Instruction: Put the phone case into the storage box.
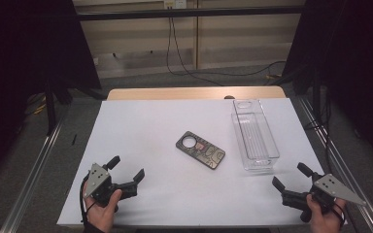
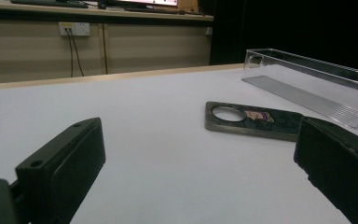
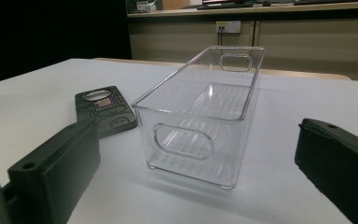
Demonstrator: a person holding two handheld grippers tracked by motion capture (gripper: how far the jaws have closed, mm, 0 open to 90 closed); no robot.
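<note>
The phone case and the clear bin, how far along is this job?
Nothing looks done: the phone case lies flat on the white table, apart from the clear plastic bin, which is empty. Nothing is in hand: the left tool and right tool are both open near the table's front edge. Any picking up remains.

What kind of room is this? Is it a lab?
Probably a lab or workshop set up for recording. A white-covered table stands between dark curtains, a person holds a two-jaw gripper in each hand, and cables run to a wall socket.

One phone case (image 1: 200, 150); one clear bin (image 1: 254, 134); two hand-held grippers (image 1: 128, 172).
</note>
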